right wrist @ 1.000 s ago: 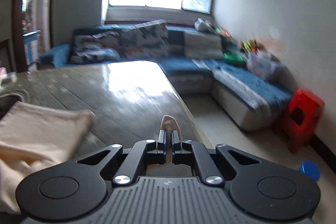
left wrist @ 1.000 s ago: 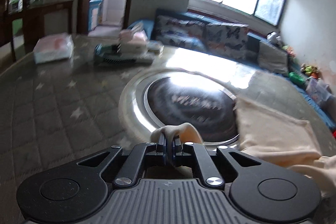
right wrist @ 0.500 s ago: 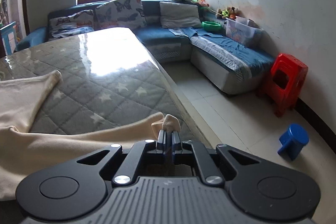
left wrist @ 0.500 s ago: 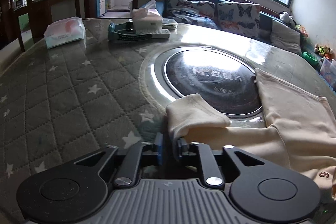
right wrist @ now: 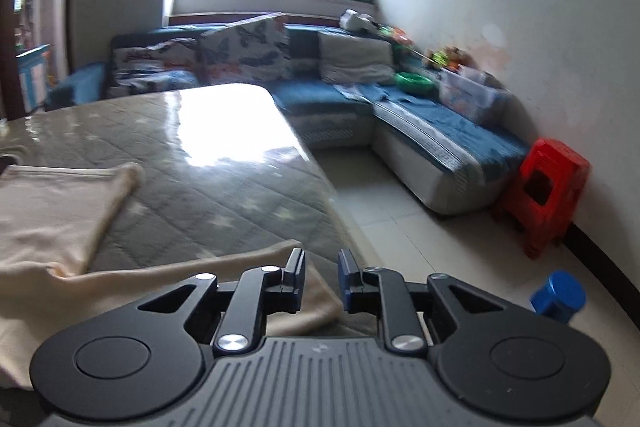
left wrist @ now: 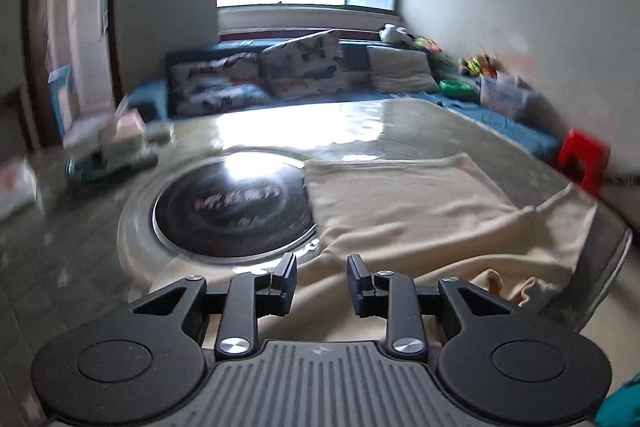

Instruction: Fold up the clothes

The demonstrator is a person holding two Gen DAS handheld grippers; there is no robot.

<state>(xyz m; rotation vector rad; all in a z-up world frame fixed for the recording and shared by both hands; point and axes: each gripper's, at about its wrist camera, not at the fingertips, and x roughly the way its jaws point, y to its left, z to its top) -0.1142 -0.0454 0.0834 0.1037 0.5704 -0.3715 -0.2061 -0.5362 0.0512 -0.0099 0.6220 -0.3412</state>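
A cream garment (left wrist: 420,211) lies spread on the grey quilted table, right of the round black hob. My left gripper (left wrist: 321,283) hovers over its near edge; its jaws are opening and nothing is pinched between them. In the right wrist view the same cream garment (right wrist: 52,219) covers the left part of the table, with a corner lying under my right gripper (right wrist: 321,279). The right jaws are opening too, and the cloth lies below the fingers, free of the pads.
A round black hob (left wrist: 232,211) in a steel ring sits in the table. Boxes and a tissue pack (left wrist: 116,143) stand at the far left. The table edge (right wrist: 320,179) drops to a tiled floor with a red stool (right wrist: 544,195), a blue stool (right wrist: 558,297) and a blue sofa (right wrist: 420,131).
Both grippers were shut on cream cloth corners and have let go. The left one swung right, over the garment; the right one drew back a little along the table's right edge.
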